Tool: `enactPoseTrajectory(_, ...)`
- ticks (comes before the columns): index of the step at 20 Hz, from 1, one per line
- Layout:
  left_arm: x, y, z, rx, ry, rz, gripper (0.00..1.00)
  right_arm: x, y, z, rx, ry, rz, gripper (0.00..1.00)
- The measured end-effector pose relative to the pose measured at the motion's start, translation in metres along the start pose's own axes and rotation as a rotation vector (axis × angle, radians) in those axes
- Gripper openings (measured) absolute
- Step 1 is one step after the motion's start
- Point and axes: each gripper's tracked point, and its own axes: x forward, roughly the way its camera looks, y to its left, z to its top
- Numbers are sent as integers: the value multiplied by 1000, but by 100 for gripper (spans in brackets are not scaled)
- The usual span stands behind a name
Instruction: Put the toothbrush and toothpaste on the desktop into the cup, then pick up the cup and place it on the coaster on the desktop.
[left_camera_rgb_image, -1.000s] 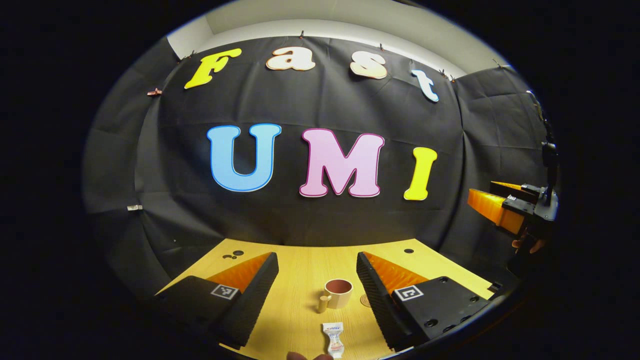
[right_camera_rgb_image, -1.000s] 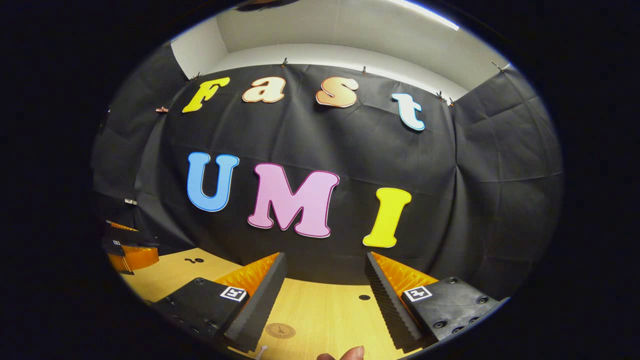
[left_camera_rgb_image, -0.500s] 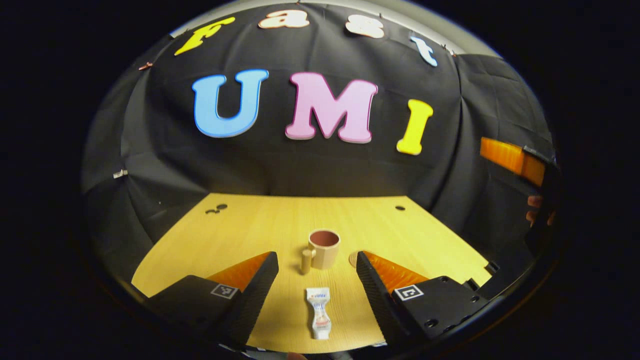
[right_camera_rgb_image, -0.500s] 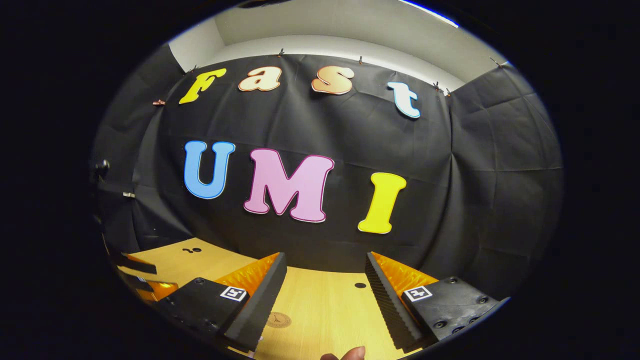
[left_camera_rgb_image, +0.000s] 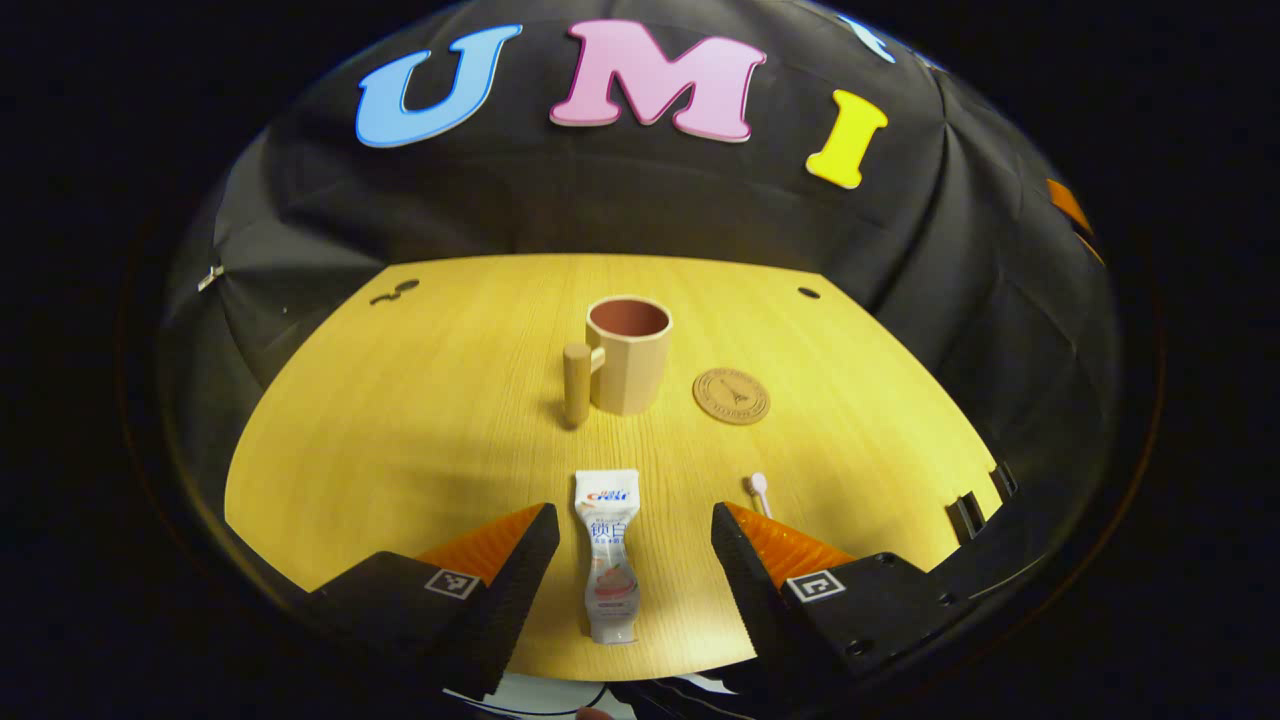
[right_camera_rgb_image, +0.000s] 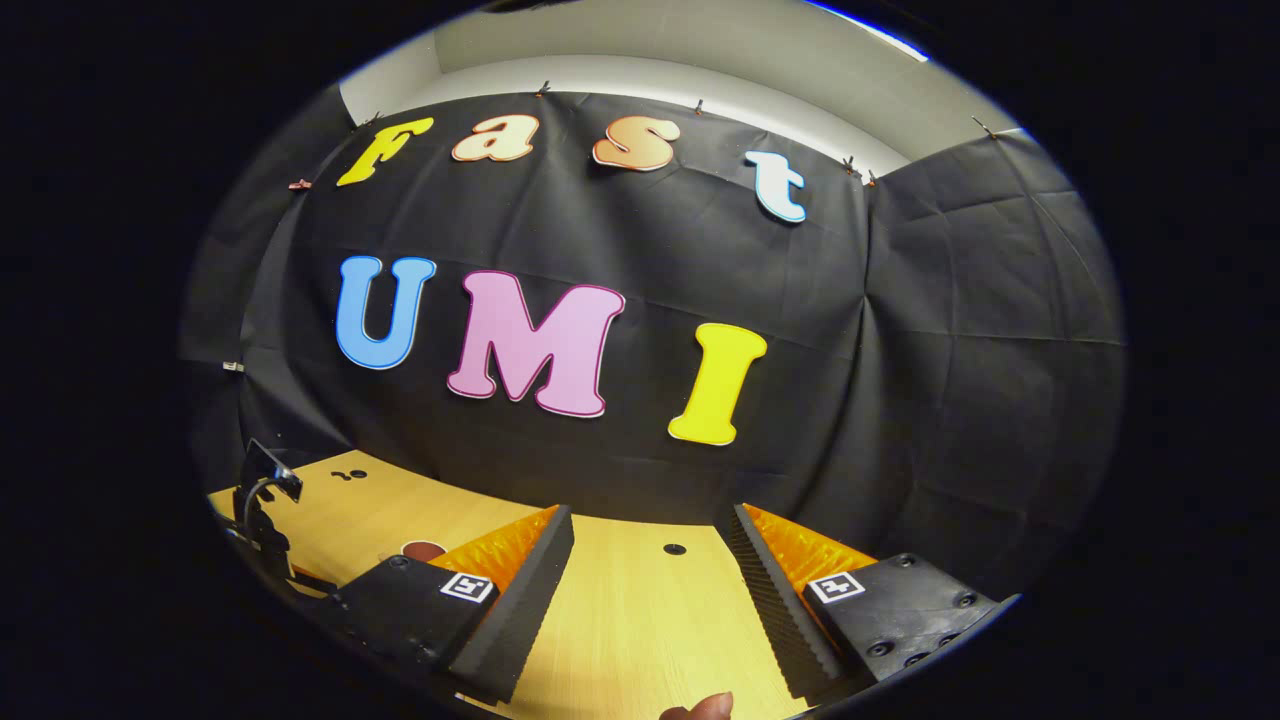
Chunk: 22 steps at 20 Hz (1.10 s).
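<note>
- While its fingers stand wide apart above the table (left_camera_rgb_image: 400, 400), the left tool (left_camera_rgb_image: 630, 530) frames the toothpaste (left_camera_rgb_image: 610, 555), which lies flat between them, touching neither.
- Just beside its right finger, the toothbrush (left_camera_rgb_image: 758, 488) shows its small head; the rest is hidden.
- Farther off stands the cup (left_camera_rgb_image: 628, 355), upright, handle to the left, with the round coaster (left_camera_rgb_image: 731, 395) near its right side.
- Over bare wood, the right tool (right_camera_rgb_image: 650, 590) is likewise spread, gripping nothing; the cup's rim (right_camera_rgb_image: 423, 550) peeks past its left finger.

One cup (left_camera_rgb_image: 629, 355), toothpaste (left_camera_rgb_image: 609, 555), toothbrush (left_camera_rgb_image: 759, 490), coaster (left_camera_rgb_image: 731, 396)
</note>
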Motion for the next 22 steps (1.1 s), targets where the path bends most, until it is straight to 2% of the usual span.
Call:
enactPoseTrajectory(4,32,16,-19,53,110,66,93,0,-13,-8,-17,17,-21,96)
enactPoseTrajectory(6,44,16,-26,53,153,71,88,1,-19,-12,-32,27,-31,97)
enactPoseTrajectory(7,49,16,-30,49,171,76,87,3,-22,-16,-29,37,-35,100)
enactPoseTrajectory(8,54,17,-33,46,196,83,85,3,-23,-19,-24,46,-36,97)
enactPoseTrajectory(10,60,18,-43,45,245,95,84,6,-26,-24,-16,60,-41,97)
enactPoseTrajectory(12,66,19,-52,60,285,101,74,8,-27,-30,-21,72,-47,97)
enactPoseTrajectory(18,71,12,-47,66,280,89,61,10,-7,-52,-16,143,-32,97)
enactPoseTrajectory(20,74,9,-48,85,287,85,44,8,6,-67,-25,190,-13,97)
enactPoseTrajectory(22,72,7,-50,97,309,77,35,4,27,-84,-7,258,26,97)
